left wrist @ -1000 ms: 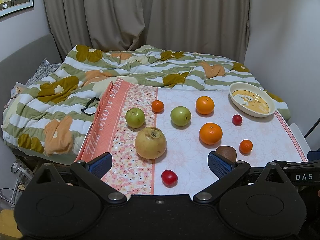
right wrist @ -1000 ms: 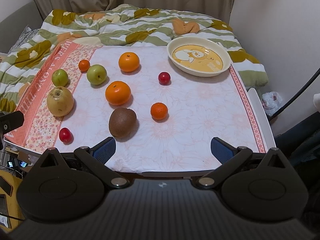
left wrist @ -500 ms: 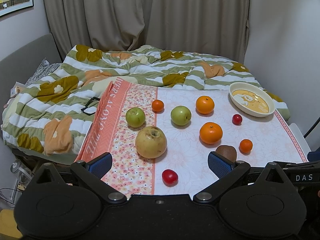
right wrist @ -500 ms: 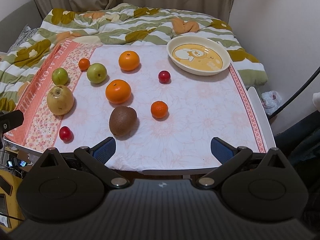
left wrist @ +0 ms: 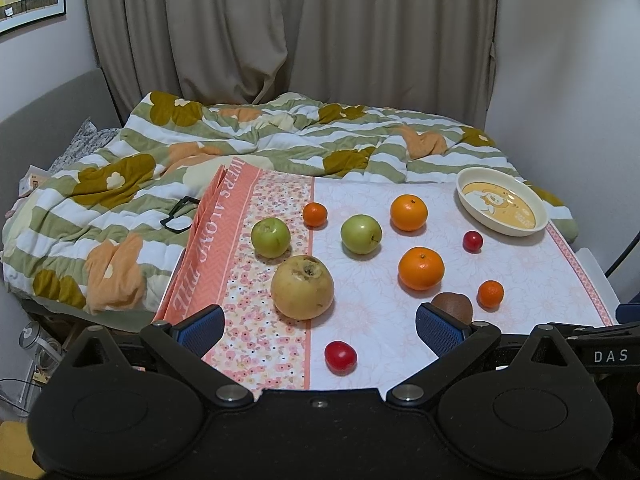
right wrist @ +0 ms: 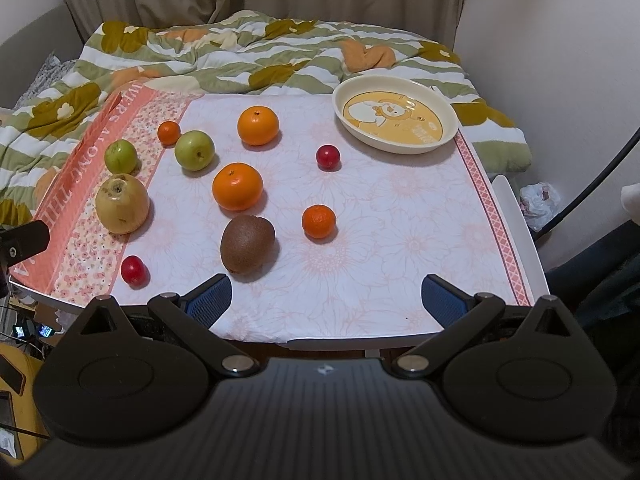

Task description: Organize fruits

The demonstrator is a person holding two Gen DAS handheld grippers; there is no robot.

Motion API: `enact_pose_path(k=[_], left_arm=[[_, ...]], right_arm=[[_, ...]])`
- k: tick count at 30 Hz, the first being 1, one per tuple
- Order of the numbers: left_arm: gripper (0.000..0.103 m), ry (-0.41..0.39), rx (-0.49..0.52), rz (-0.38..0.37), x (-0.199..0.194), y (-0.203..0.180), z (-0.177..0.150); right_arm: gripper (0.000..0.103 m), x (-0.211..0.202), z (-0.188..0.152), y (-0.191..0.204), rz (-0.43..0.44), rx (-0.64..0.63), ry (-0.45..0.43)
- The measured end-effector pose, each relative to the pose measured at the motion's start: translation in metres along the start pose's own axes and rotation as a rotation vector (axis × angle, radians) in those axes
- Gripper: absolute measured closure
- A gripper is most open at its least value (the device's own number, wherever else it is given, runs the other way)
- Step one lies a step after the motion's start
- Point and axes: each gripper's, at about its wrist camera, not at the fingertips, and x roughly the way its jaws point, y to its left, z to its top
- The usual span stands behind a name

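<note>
Left wrist view: the left gripper [left wrist: 320,330] hangs over the near edge of the cloth [left wrist: 520,264], its tongs spread wide and empty; a red fruit [left wrist: 340,357] lies between the pads, a pear [left wrist: 302,287] just beyond, and two apples [left wrist: 270,237] [left wrist: 361,234], two oranges [left wrist: 408,212] [left wrist: 421,268] and two mandarins [left wrist: 315,214] [left wrist: 490,293] are scattered farther out, none touching. The bowl [left wrist: 472,210] sits empty at the far right corner. Right wrist view: the right gripper [right wrist: 326,300] is likewise spread and empty at the near edge, the kiwi [right wrist: 247,243] just beyond its left pad, a mandarin [right wrist: 319,221] and a second red fruit [right wrist: 328,156] ahead, the bowl [right wrist: 348,118] beyond. No fruit appears sorted yet; the step in hand is probably a first approach. To do it well, centre one fruit between the pads, descend until they flank its widest girth, and close gently, since round fruit may roll off and soft fruit may bruise. Taking an isolated fruit first avoids nudging neighbours.
</note>
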Motion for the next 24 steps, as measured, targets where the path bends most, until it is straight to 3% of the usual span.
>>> enact_pose_path(k=[11,20,24], left_arm=[[0.000,0.042,-0.022,-0.021,0.010,0.013,0.002],[0.000,0.068,0.043,-0.001,0.041,0.010,-0.014],[0.000,0.078,0.051,-0.003,0.058,0.008,-0.020]], right_arm=[[0.000,-0.003,0.006,0.005,-0.013,-0.003,-0.009],[0.000,0.031,0.004,0.003,-0.013,-0.011,0.010],[0.000,0.049,0.001,0.002,0.031,-0.027,-0.016]])
